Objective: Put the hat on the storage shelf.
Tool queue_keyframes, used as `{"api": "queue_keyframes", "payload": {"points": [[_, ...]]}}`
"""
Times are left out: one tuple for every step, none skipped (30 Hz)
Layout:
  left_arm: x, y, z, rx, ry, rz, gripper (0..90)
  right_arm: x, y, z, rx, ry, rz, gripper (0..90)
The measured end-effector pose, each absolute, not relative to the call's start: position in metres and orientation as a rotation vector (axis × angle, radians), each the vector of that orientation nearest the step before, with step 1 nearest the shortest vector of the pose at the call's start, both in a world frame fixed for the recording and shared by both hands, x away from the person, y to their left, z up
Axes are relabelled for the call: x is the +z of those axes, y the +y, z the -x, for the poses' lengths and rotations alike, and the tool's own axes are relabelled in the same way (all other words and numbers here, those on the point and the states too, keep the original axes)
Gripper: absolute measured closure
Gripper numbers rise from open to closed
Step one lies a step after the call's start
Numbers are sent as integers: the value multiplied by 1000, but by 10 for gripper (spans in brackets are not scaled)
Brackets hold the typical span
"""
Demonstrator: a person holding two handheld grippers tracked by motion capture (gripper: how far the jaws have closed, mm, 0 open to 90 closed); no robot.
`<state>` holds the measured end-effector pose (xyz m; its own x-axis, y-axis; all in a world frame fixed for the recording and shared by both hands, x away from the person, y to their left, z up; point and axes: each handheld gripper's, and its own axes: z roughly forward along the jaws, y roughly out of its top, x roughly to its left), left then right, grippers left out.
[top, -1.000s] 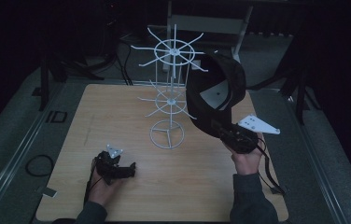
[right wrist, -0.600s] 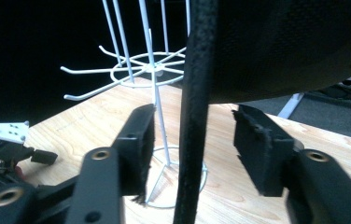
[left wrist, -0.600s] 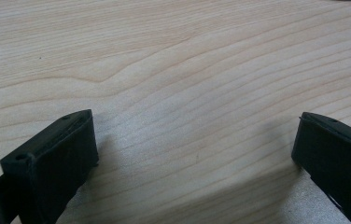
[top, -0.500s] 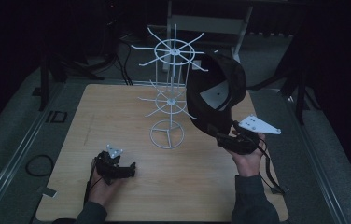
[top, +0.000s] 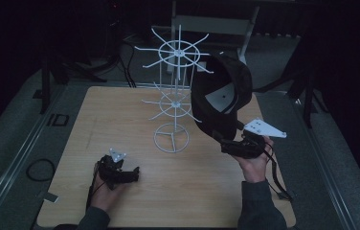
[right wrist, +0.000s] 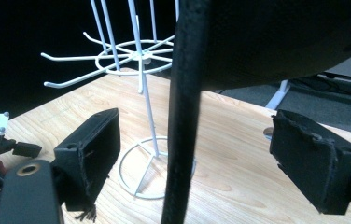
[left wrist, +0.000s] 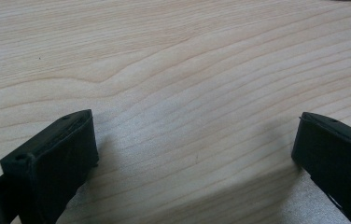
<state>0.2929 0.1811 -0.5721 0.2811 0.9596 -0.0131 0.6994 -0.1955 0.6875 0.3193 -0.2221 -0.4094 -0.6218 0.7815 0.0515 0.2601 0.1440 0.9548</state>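
No legible markings showing in any view.
Nothing readable is appearing on the black cap (top: 221, 98), the white wire rack (top: 174, 93), the wooden table (top: 120, 115), or on either gripper; the pale patch inside the cap is showing no legible print, and the grey plate on the right gripper (top: 230, 146) is bearing only small holes, no characters.

You see the black baseball cap (top: 221, 98) right of the white wire rack (top: 172, 103) at frame centre; your left gripper (top: 132, 176) sits lower left.
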Motion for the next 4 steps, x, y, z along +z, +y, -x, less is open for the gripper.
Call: {"api": "queue_keyframes", "payload": {"points": [[-572, 181, -293, 576, 1484, -1970, 1, -410, -223, -319, 1492, 1967, -993, 161], [-572, 181, -293, 576, 1483, -1972, 1, -410, -223, -319, 1495, 1965, -997, 160], [-572, 181, -293, 576, 1484, -1970, 1, -410, -224, -319, 1489, 1965, -998, 160], [-572, 181, -293, 576, 1484, -1970, 1, -411, -223, -319, 1491, 1967, -998, 160]]}}
